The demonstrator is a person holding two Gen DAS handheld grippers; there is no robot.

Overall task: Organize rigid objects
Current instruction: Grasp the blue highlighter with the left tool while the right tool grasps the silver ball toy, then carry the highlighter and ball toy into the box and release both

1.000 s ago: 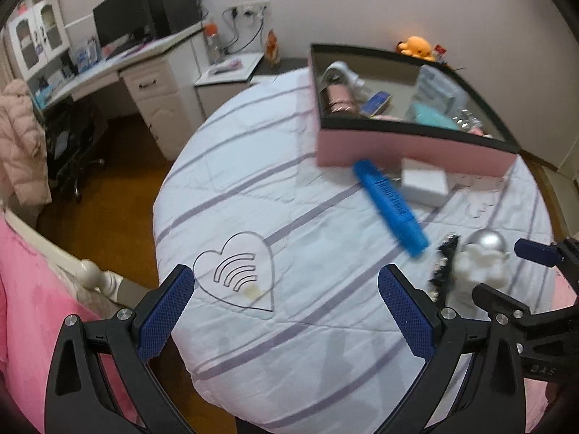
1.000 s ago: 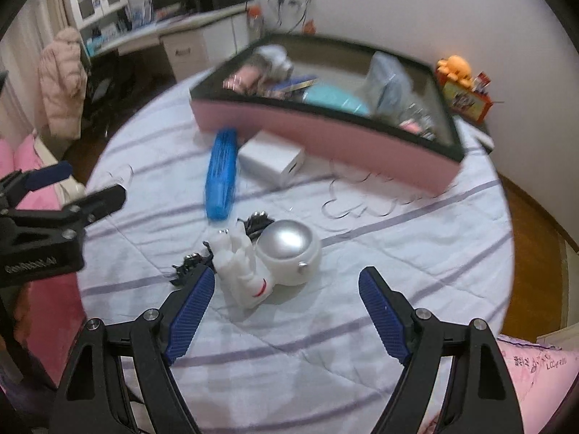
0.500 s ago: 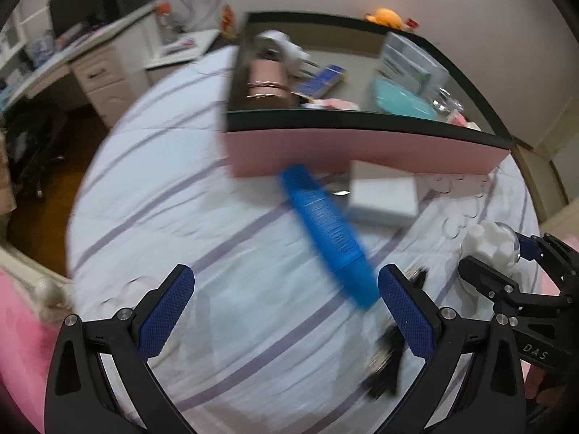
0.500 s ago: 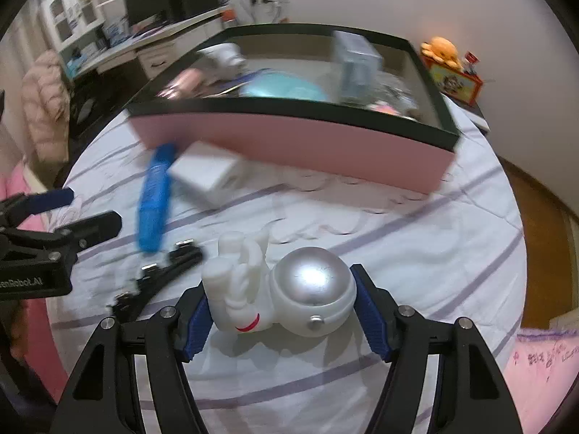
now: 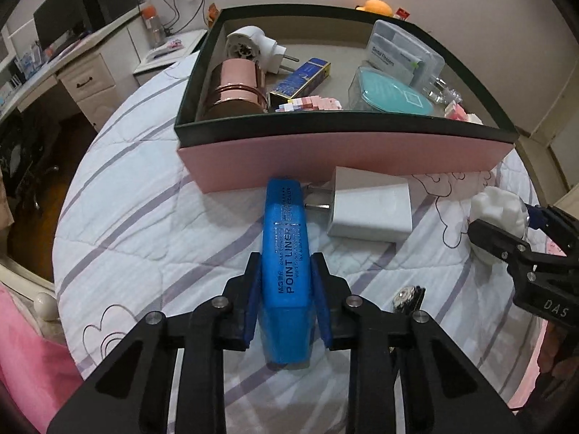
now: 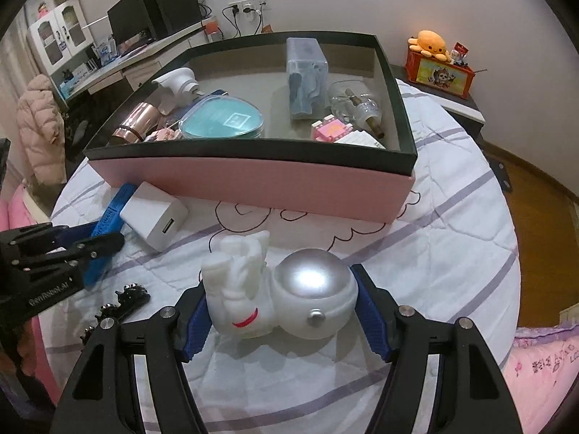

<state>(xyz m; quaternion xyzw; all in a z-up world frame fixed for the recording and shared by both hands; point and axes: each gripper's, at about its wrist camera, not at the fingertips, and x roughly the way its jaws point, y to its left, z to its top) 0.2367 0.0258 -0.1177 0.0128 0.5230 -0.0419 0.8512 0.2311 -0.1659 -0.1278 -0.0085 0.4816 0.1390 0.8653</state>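
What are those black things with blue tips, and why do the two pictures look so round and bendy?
They are tongs that a person holds, one in each hand. A small camera with a very wide lens sits on each one, looking along its fingers, and that lens bends the picture.

The left camera shows the left tongs, whose jaws have just been closing, now squeezing a flat blue plastic pen case. The right camera shows the right tongs gripping a white astronaut figurine with a silver helmet.

Both things lie on a round surface under a white quilt with purple stripes. A white charger block and a black hair clip also lie there. Behind stands a pink box with a dark rim, already holding other small things.
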